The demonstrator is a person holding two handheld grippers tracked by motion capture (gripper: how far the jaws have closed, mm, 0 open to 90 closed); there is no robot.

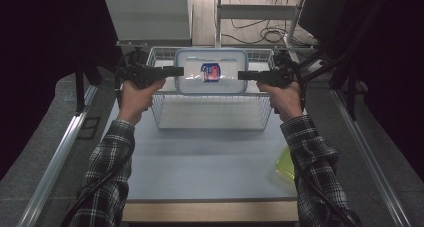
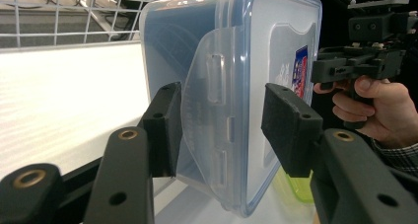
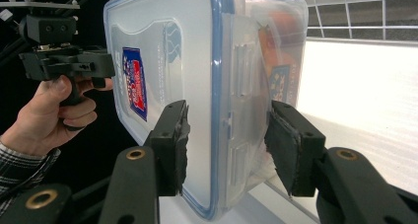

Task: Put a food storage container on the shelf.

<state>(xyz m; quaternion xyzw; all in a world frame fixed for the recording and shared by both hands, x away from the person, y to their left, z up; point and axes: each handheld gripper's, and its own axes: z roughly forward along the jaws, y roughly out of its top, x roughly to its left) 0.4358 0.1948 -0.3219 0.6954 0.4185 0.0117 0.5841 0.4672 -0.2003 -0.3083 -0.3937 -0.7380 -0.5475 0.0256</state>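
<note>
A clear plastic container [image 1: 225, 84] with a blue-rimmed lid and a red and blue label hangs over the rear half of a white wire basket [image 1: 210, 121], lid facing up. My left gripper [image 1: 179, 71] is shut on its left end, pads pressing the lid and the underside by a side clip. My right gripper [image 1: 242, 75] is shut on the opposite end. In the left gripper view the container [image 2: 276, 36] sits between the left gripper [image 2: 222, 130] jaws, with the right gripper [image 2: 318, 68] beyond. In the right gripper view the right gripper [image 3: 226, 140] clamps the container [image 3: 167, 41], the left gripper [image 3: 106, 66] beyond.
The basket stands at the back of a pale blue table [image 1: 200, 162]. A yellow-green lidded item [image 1: 286, 164] lies at the table's right edge. Metal rails run along both sides, and cables lie on the floor behind the basket.
</note>
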